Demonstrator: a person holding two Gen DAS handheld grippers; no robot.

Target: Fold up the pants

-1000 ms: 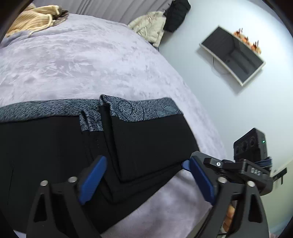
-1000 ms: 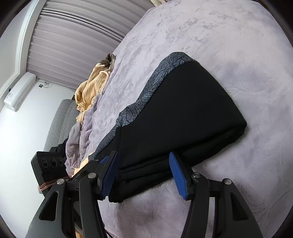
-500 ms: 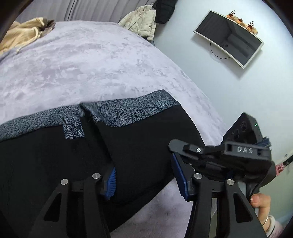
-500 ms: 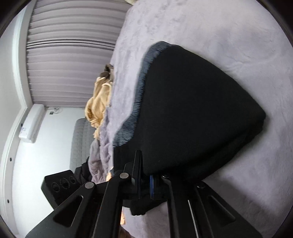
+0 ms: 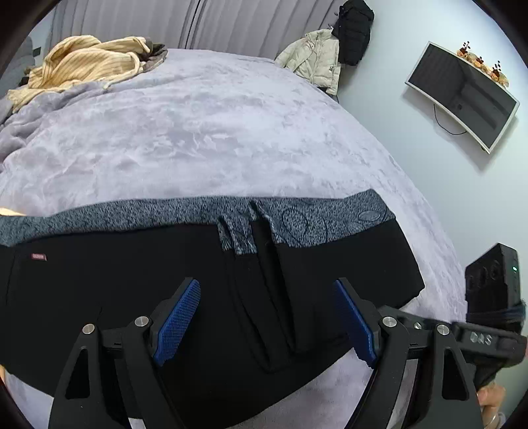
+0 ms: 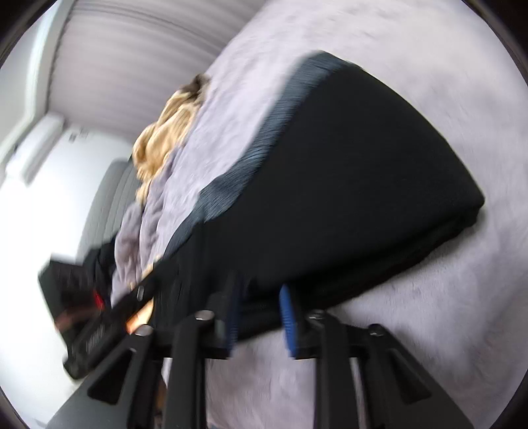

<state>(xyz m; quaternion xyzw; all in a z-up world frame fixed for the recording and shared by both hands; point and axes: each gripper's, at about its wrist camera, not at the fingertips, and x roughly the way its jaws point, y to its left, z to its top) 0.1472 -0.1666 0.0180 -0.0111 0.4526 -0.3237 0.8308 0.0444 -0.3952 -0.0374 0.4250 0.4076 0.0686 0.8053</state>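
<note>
- The black pants lie folded on the bed, which is covered by a lavender plush blanket; the patterned grey-blue waistband runs along the far edge of the stack.
- Toward the right of the stack, in the left wrist view, several folded layers overlap, with a narrow strip of waistband showing between them.
- A small red label sits on the black fabric near the left end.
- The left hand-held gripper hovers over the near edge of the pants with its blue-padded fingers spread wide, nothing between them.
- The right hand-held gripper is at the near edge of the folded stack; its blue pads stand a narrow gap apart, and the edge of the stack seems to sit in that gap, though the view is blurred and a grip cannot be confirmed.
- In the right wrist view the pants form a thick, rounded bundle with the folded end toward the right.
- A yellow striped garment is heaped at the far corner of the bed.
- A cream jacket and a black jacket hang by the curtain, and a wall-mounted screen is on the pale wall.
</note>
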